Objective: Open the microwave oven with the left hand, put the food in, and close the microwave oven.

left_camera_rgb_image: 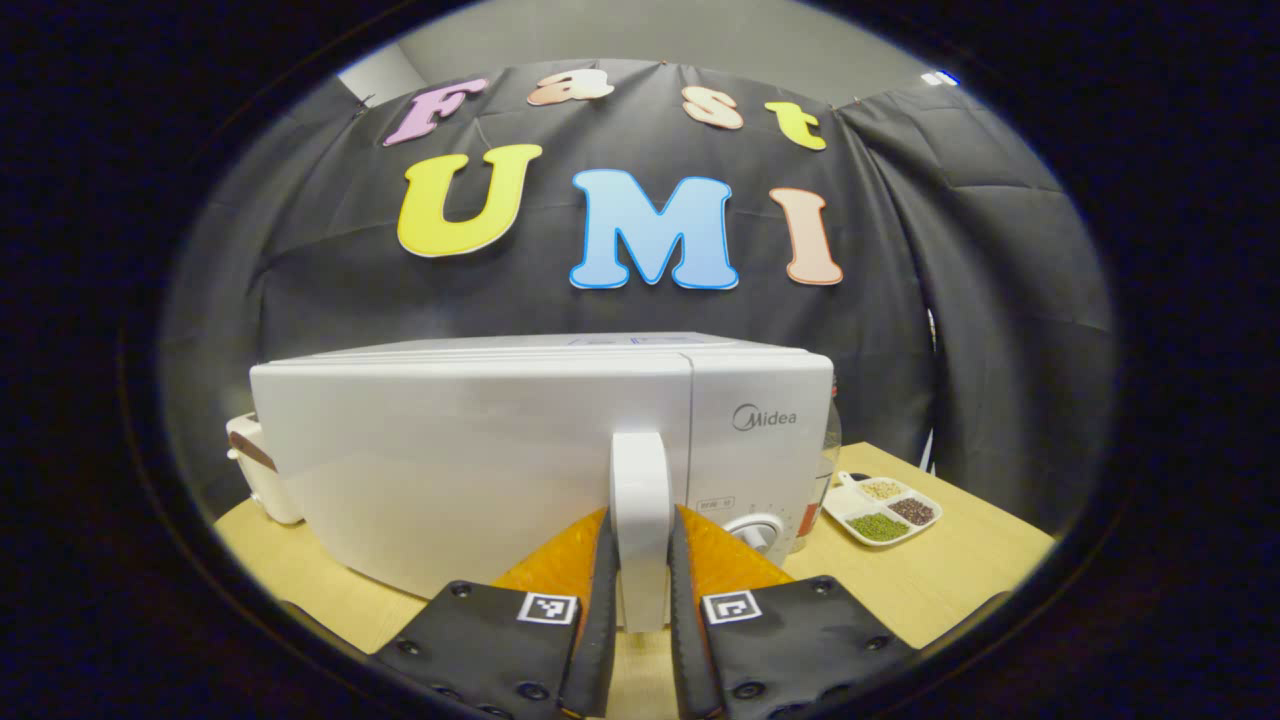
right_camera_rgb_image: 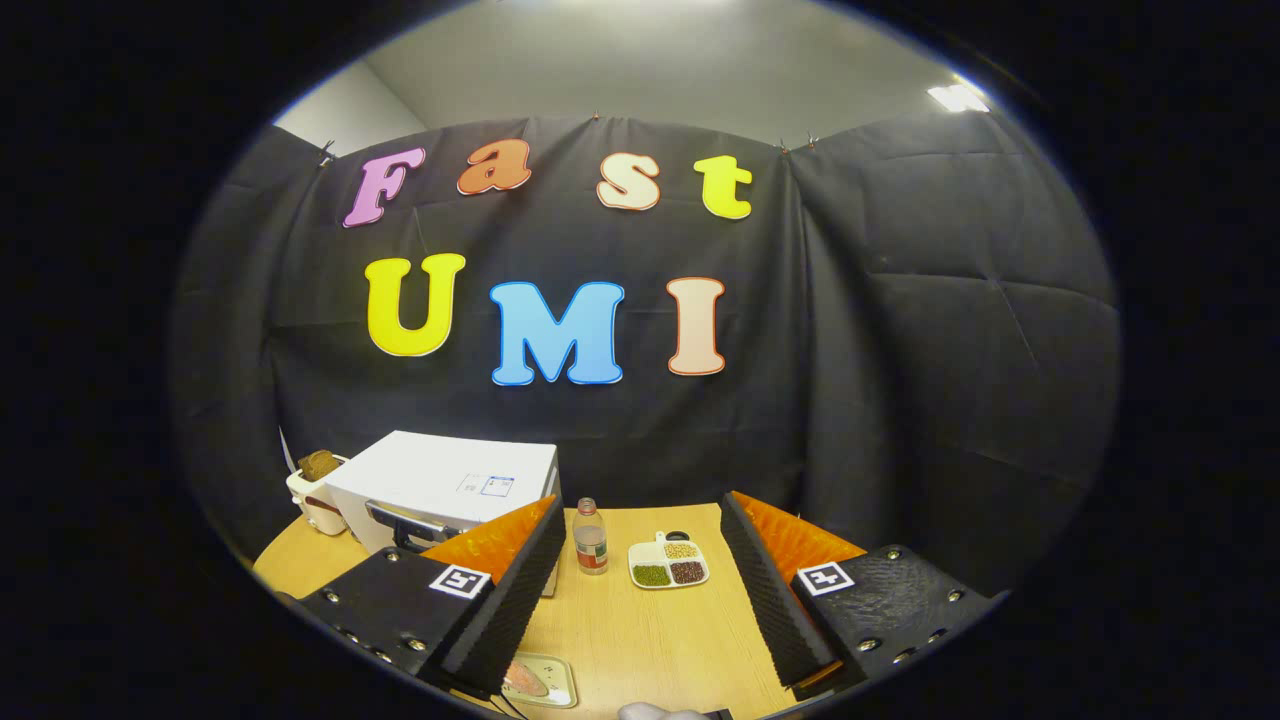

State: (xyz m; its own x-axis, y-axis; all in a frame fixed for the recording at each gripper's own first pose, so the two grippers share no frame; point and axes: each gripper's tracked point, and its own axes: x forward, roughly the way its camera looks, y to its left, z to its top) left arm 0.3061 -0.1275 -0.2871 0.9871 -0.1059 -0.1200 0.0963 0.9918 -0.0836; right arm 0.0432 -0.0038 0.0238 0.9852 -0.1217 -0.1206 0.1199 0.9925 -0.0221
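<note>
Two fingers of my left gripper (left_camera_rgb_image: 641, 600) sat at the bottom centre of the left gripper view, clenched on the handle (left_camera_rgb_image: 640, 520), one pressing each side of that upright white bar. The handle belonged to the microwave (left_camera_rgb_image: 480, 460), which took up the middle of that view with its door shut. I could read "Midea" on the panel right of the handle, above a dial (left_camera_rgb_image: 757, 531); smaller print on that panel was too fine for me to make out. A clear bottle (left_camera_rgb_image: 829, 460) stood just beside the microwave at its right edge, and a divided dish (left_camera_rgb_image: 882, 508) of grains lay on the table (left_camera_rgb_image: 960, 580) at centre right. A white appliance (left_camera_rgb_image: 262, 470) peeked out at the microwave's left edge.

My right gripper (right_camera_rgb_image: 640, 590) showed across the bottom of the right gripper view, jaws released and wide apart, holding nothing. Between its fingers I saw the bottle (right_camera_rgb_image: 590, 537) and dish (right_camera_rgb_image: 668, 563) farther back on the table (right_camera_rgb_image: 640, 630). The microwave (right_camera_rgb_image: 450, 480) stood at lower left, a sticker on its top too small to read, with the white appliance (right_camera_rgb_image: 315, 495) beside it. The food (right_camera_rgb_image: 527, 680) lay on a small plate (right_camera_rgb_image: 562, 688) at the bottom edge, just below the left finger.
</note>
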